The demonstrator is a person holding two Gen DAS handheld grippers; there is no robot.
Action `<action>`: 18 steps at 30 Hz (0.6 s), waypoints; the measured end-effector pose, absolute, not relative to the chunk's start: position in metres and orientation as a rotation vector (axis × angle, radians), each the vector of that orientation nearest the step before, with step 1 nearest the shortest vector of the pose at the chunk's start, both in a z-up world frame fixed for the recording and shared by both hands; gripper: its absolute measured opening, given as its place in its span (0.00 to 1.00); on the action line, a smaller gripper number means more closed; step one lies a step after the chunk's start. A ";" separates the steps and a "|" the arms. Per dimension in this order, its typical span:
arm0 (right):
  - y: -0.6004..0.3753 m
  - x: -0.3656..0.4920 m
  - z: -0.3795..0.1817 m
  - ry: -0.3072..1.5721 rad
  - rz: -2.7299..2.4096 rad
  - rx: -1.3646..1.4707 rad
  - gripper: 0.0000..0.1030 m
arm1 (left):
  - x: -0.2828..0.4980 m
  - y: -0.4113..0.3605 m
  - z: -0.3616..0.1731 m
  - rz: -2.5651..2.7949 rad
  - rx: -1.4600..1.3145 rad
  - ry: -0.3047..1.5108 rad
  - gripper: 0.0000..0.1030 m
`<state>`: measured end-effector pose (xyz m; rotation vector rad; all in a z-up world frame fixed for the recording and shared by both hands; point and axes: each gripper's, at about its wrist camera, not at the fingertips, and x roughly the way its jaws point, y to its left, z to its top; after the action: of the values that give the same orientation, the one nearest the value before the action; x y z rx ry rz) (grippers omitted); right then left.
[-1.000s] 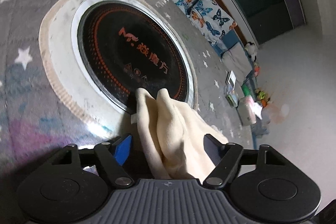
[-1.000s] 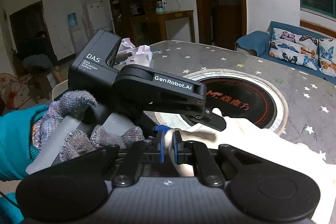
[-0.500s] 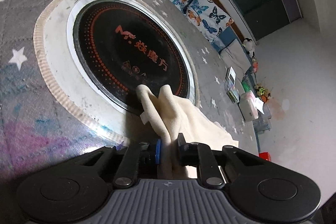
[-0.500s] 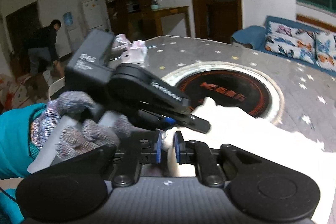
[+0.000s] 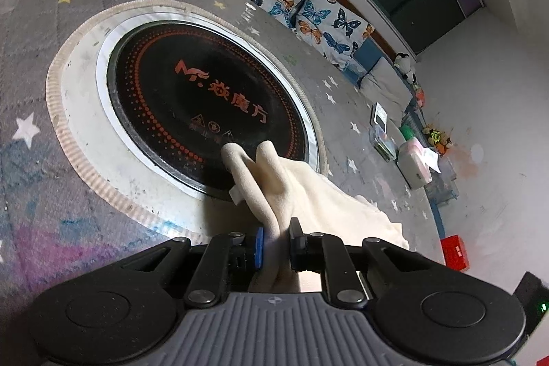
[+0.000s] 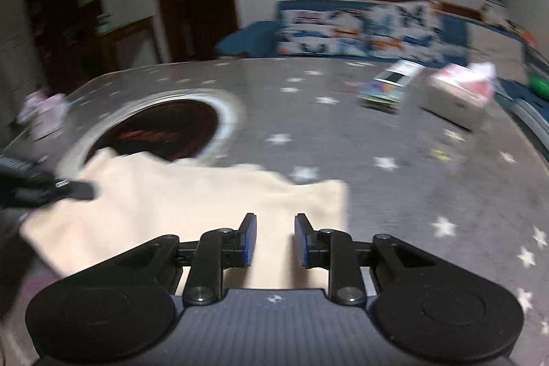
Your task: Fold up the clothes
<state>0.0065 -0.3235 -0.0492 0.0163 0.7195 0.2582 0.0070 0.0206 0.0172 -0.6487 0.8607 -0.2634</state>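
A cream fleece garment (image 5: 274,180) lies on the grey star-patterned table, part of it over the black round hob (image 5: 206,98). My left gripper (image 5: 276,237) is shut on a bunched fold of the garment, which sticks out past the fingertips. In the blurred right wrist view the garment (image 6: 192,204) spreads flat under my right gripper (image 6: 274,239), whose jaws stand apart with nothing between them. The left gripper's fingers (image 6: 68,187) show at the left edge, on the garment's corner.
A white tissue box (image 6: 456,102) and a small printed box (image 6: 384,91) stand on the table's far right. A butterfly-print sofa (image 5: 308,9) runs behind the table. A pink cloth (image 6: 44,108) lies at the far left.
My left gripper closed on the garment fold. My right gripper let go of the garment, opened and swung to the right, away from the left gripper.
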 end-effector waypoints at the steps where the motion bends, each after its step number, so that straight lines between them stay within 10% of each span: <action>1: -0.328 0.009 -0.051 0.721 0.246 0.027 0.26 | 0.007 0.020 0.017 -0.262 -0.643 0.860 0.15; 9: -0.342 0.025 -0.067 0.738 0.219 0.115 0.31 | 0.010 0.015 0.021 -0.259 -0.598 0.854 0.15; 18: -0.343 0.025 -0.068 0.722 0.237 0.164 0.10 | 0.012 0.004 0.035 -0.280 -0.536 0.817 0.14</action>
<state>0.0254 -0.3433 -0.0679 0.1641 0.7220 0.2373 0.0116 0.0038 0.0354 -0.5362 0.8173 -0.2798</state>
